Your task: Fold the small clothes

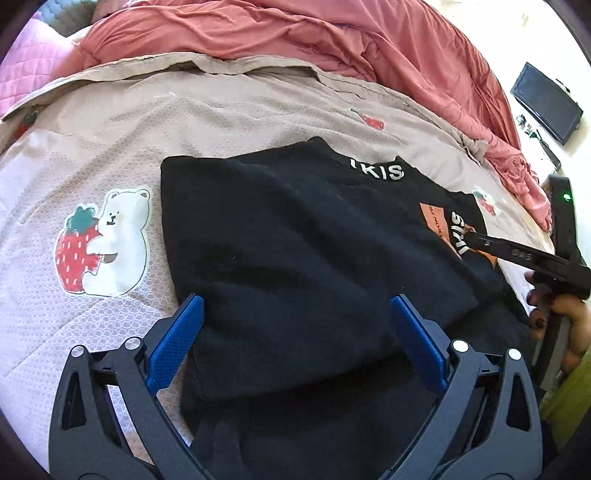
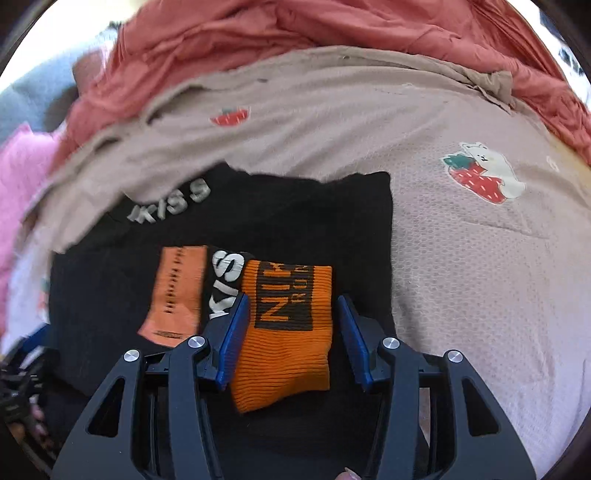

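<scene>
A black garment (image 1: 295, 240) with white "KIS" lettering and orange patches lies partly folded on the bed. It also shows in the right wrist view (image 2: 295, 218). My left gripper (image 1: 295, 328) is open, its blue pads either side of a folded black layer, over the garment's near edge. My right gripper (image 2: 291, 332) is open around the orange ribbed cuff (image 2: 284, 343) of the garment, pads apart from it. The right gripper also shows in the left wrist view (image 1: 480, 240), at the garment's right side.
The bed has a beige cover (image 1: 221, 110) printed with a bear and strawberry (image 1: 103, 243). A crumpled red-pink duvet (image 1: 295, 33) lies at the far side. A dark monitor (image 1: 546, 103) stands at the far right.
</scene>
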A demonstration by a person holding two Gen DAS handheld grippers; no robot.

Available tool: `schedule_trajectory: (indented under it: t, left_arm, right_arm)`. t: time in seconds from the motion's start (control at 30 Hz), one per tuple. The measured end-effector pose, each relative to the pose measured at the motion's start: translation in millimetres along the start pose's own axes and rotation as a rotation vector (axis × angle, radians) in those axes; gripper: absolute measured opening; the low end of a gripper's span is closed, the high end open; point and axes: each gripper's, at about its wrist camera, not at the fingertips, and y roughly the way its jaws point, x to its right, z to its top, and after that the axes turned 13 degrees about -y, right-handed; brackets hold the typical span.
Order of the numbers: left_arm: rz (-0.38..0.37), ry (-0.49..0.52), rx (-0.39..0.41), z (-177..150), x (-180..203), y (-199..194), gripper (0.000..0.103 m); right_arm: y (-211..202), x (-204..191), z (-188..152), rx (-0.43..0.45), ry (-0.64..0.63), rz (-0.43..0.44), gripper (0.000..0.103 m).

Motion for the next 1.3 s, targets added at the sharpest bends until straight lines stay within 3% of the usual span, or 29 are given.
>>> schedule_trajectory:
  t: [0.03, 0.1, 0.17, 0.23, 0.4, 0.57, 0.73, 0.9, 1.07, 1.2, 1.3]
  left_arm:
    - [0.006, 0.005, -0.001, -0.1, 1.6, 0.0, 0.094]
    - [0.021, 0.02, -0.004, -1.6, 3.7, 1.2, 0.094]
    - [0.043, 0.043, -0.004, -3.6, 7.1, 3.7, 0.094]
    - [0.044, 0.042, -0.003, -3.4, 7.1, 3.1, 0.094]
    - [0.038, 0.03, -0.004, -3.6, 4.2, 2.9, 0.094]
    - [0.042, 0.035, -0.003, -4.5, 4.5, 2.2, 0.094]
    - [0.054, 0.042, -0.009, -4.8, 5.9, 3.8, 0.094]
    - [0.064, 0.02, -0.015, 1.4, 6.4, -3.8, 0.094]
    - [0.021, 0.031, -0.024, 4.7, 17.6, -18.5, 0.094]
    - [0.055, 0.078, -0.062, -4.0, 25.2, -9.6, 0.094]
    - [0.125, 0.111, -0.105, -9.4, 25.1, 1.7, 0.094]
  right_arm:
    - [0.7, -2.2, 0.7, 0.003, -0.001, -0.009, 0.048]
    - [0.1, -5.1, 2.1, 0.008, 0.0, -0.01, 0.038]
    - [-3.8, -8.4, 3.5, 0.016, -0.023, -0.021, 0.012]
    - [-14.1, -10.4, 3.4, 0.046, -0.054, -0.027, 0.01]
    - [-37.3, -13.3, 5.4, 0.118, -0.126, -0.1, 0.009]
    - [-12.0, -17.8, 4.3, 0.013, -0.191, -0.225, 0.007]
    - [-1.0, -11.9, -0.5, -0.02, -0.172, -0.241, 0.009]
    - [-30.5, -5.4, -0.8, 0.044, -0.111, -0.176, 0.017]
    - [-53.5, -25.6, -7.2, 0.088, -0.17, -0.103, 0.023]
    - [-54.7, -52.3, -15.2, 0.087, -0.208, -0.021, 0.028]
    - [-46.7, -69.1, -20.5, 0.065, -0.238, -0.004, 0.029]
